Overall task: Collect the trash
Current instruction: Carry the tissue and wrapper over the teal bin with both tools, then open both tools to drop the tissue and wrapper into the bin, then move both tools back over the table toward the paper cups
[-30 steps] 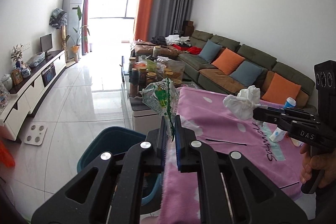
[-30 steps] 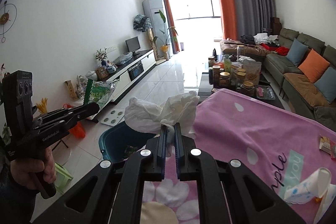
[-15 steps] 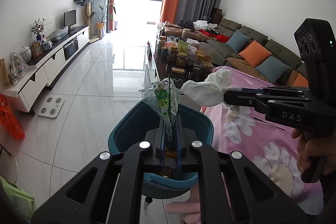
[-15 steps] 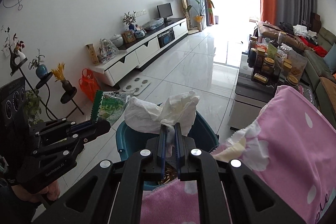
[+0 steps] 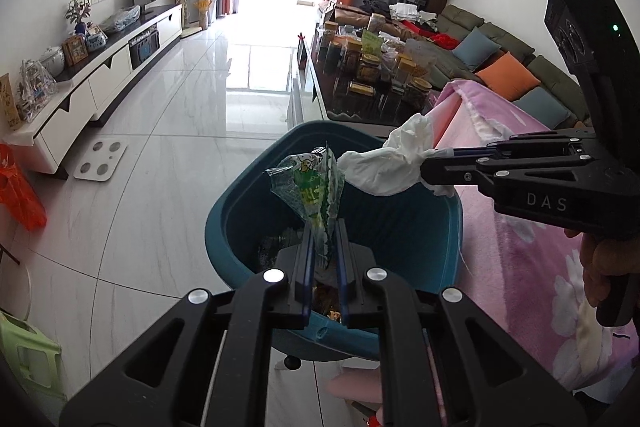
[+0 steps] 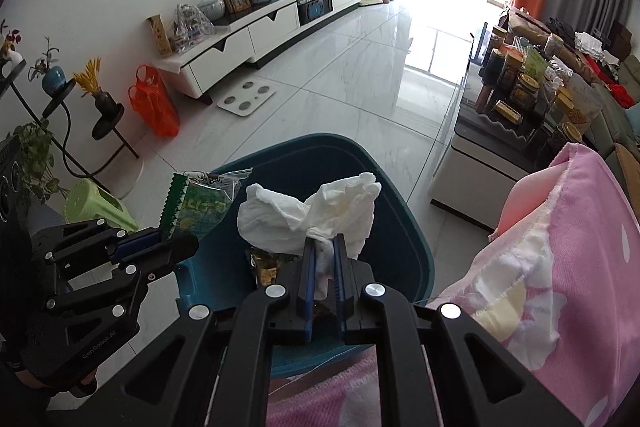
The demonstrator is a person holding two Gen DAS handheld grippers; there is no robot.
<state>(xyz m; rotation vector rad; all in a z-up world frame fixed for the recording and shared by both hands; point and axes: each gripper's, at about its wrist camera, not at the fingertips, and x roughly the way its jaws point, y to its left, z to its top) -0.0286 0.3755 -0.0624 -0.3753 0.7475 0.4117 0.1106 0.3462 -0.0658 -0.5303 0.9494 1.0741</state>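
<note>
- The left gripper [image 5: 322, 239] had its blue-padded fingers [image 5: 306, 259] clamped on the lower corner of a green printed snack wrapper [image 5: 310, 187], which stood up from the jaws over the mouth of the teal trash bin [image 5: 240, 195].
- The right gripper [image 6: 323, 251] was likewise pinched tight on the twisted neck of a crumpled white tissue [image 6: 312, 211], most of the wad fanning out above the fingers and over the bin's opening.
- In the left wrist view the tissue's free end sat just beside the wrapper's top edge, possibly touching it. If both were let go together, one could have dragged the other sideways.
- The wrapper was thin, crinkly film; it might have clung to a pad instead of falling, or drifted off line and landed on the white tile floor [image 5: 160, 147].
- The tissue was light and bulky, so it could have snagged on the fingers or settled across the bin's rim rather than inside.
- The right gripper hung close to the side of the bin next to the pink flowered blanket [image 6: 580, 267]. A release too far that way would have left the tissue on the fabric.
- Rubbish already lay in the bottom of the bin, but there looked to be ample room.
- The bin appeared to rest on a small foot or caster; a knock from either gripper might have shifted it.
</note>
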